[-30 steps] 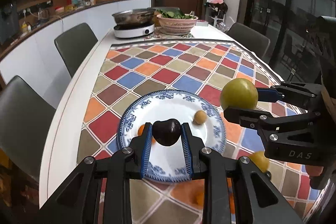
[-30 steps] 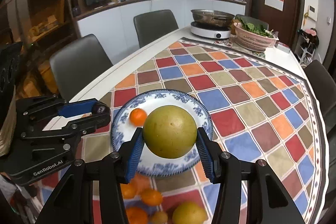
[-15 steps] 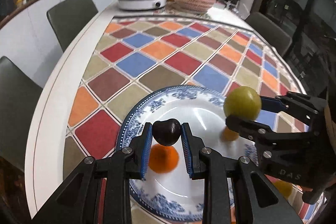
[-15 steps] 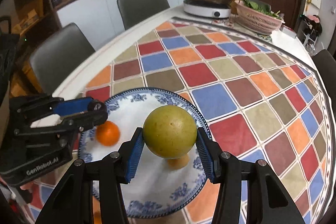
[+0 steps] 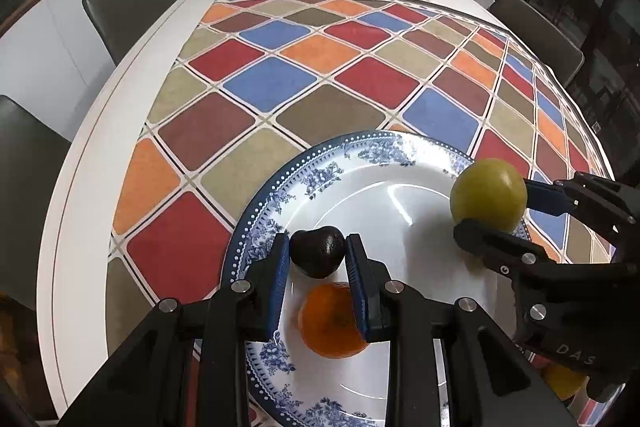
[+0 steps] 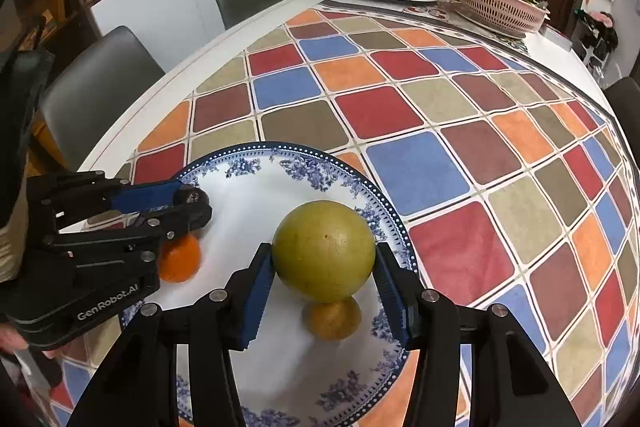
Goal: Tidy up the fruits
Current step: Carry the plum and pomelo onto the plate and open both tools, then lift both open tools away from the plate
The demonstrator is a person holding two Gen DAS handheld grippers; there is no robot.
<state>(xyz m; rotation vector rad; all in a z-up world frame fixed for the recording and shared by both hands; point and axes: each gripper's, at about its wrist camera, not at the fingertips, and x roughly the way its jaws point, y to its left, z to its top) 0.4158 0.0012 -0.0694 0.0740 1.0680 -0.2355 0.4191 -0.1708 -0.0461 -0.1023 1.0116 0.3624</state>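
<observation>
Right wrist view: "GenRobot.AI" is read lower left on the left gripper [image 6: 192, 201] — clamped on a dark fruit [image 5: 318, 257]; the green fruit [image 6: 324, 251] is held mid-frame by the right gripper [image 6: 324, 267].

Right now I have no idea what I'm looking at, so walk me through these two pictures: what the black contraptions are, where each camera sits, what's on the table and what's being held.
There is no robot here. A person holds one set of hand-operated tongs in each hand, and a wide-angle camera on each looks forward along its two fingers.

One picture is from the left tongs. They are shut on a small dark fruit. The other is from the right tongs, shut on a large yellow-green fruit. Each camera also sees the other tongs from the side.

Below them a blue-and-white plate sits on a checkered tablecloth. On the plate lie an orange mandarin and a small yellowish-brown fruit. Both held fruits are over the plate; whether they touch it is unclear.
</observation>
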